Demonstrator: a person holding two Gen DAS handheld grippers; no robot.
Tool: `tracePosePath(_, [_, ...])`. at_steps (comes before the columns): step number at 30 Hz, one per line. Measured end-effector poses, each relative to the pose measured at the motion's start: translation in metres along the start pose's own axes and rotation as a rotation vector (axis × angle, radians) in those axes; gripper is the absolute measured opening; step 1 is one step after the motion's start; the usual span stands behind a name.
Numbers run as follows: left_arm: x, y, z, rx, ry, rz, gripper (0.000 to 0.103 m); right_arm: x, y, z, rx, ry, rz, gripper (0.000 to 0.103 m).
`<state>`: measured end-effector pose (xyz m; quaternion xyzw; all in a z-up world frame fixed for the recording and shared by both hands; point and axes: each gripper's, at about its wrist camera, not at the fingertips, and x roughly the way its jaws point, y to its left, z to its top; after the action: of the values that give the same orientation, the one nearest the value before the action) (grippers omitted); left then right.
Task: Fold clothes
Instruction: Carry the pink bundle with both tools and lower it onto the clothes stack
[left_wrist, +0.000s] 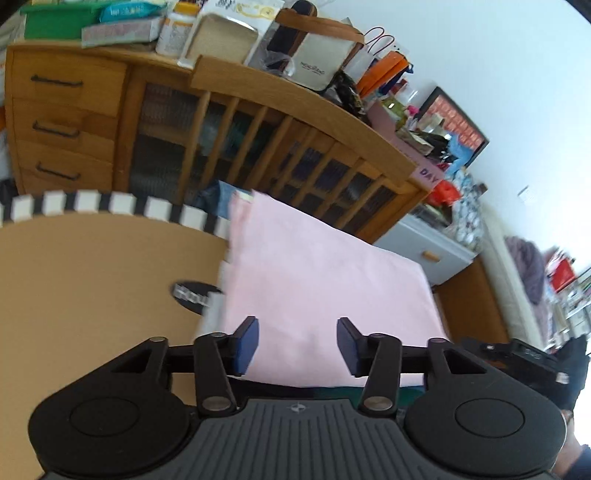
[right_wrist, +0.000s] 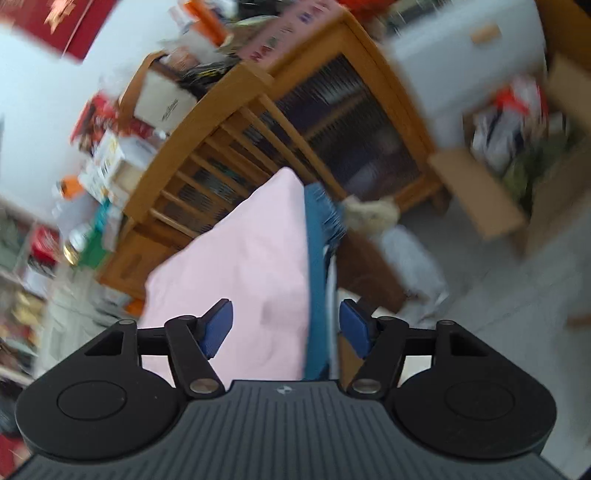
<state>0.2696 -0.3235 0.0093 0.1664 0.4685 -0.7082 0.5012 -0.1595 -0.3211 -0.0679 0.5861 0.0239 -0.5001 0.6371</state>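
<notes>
"DAY" in purple on pink strip (left_wrist: 427, 172) at cabinet (left_wrist: 258, 122) top edge | black oval label (left_wrist: 192, 295) on cardboard (left_wrist: 92, 280), white letters cut off, "HOU"-like | tote bag (left_wrist: 317, 62) print too small | right wrist view: blurred, nothing legible

Left gripper (left_wrist: 297, 345) and right gripper (right_wrist: 286, 330): black linkage arms are pinned with silver screws. Blue pads (left_wrist: 246, 345) are fitted to the fingertips. Grey ribbed housings are marked with a small white emblem (left_wrist: 296, 408). Round black discs flank each housing.
</notes>
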Motion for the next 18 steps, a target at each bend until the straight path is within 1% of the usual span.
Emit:
tracePosePath(1, [0.009, -0.003, -0.003, -0.010, 0.023, 0.010, 0.056, -0.001, 0.003, -0.005, -0.014, 0.004, 0.002, 0.049])
tracePosePath(2, [0.018, -0.003, -0.006, -0.014, 0.043, 0.029, 0.056, -0.001, 0.006, -0.010, -0.029, 0.008, 0.004, 0.037])
tracePosePath(3, [0.026, -0.003, -0.009, -0.018, 0.051, 0.056, 0.056, -0.003, 0.011, -0.014, -0.053, 0.005, 0.001, 0.015])
tracePosePath(4, [0.032, -0.003, -0.013, -0.019, 0.054, 0.081, 0.055, -0.010, 0.020, -0.017, -0.101, -0.014, -0.014, 0.012])
tracePosePath(5, [0.037, -0.003, -0.015, -0.010, 0.046, 0.100, 0.052, -0.017, 0.030, -0.020, -0.148, -0.030, -0.023, 0.011])
tracePosePath(6, [0.042, -0.002, -0.016, 0.002, 0.037, 0.111, 0.049, -0.023, 0.040, -0.021, -0.176, -0.038, -0.015, 0.006])
tracePosePath(7, [0.041, -0.003, -0.016, 0.007, 0.032, 0.115, 0.049, -0.028, 0.047, -0.021, -0.173, -0.033, 0.009, 0.006])
tracePosePath(9, [0.039, -0.004, -0.014, 0.008, 0.036, 0.098, 0.049, -0.042, 0.061, -0.022, -0.171, -0.017, 0.061, 0.005])
tracePosePath(11, [0.032, -0.005, -0.013, 0.024, 0.034, 0.086, 0.050, -0.057, 0.066, -0.028, -0.205, -0.030, 0.081, 0.005])
tracePosePath(13, [0.026, -0.006, -0.012, 0.063, 0.029, 0.086, 0.051, -0.060, 0.057, -0.033, -0.198, -0.018, 0.045, 0.005])
tracePosePath(15, [0.023, -0.008, -0.013, 0.097, 0.034, 0.114, 0.051, -0.050, 0.038, -0.039, -0.141, 0.012, -0.020, 0.006])
tracePosePath(17, [0.021, -0.010, -0.015, 0.116, 0.036, 0.131, 0.051, -0.045, 0.024, -0.046, -0.063, 0.024, -0.049, 0.014])
tracePosePath(18, [0.018, -0.012, -0.016, 0.131, 0.029, 0.134, 0.052, -0.047, 0.024, -0.050, -0.069, 0.011, -0.055, 0.018])
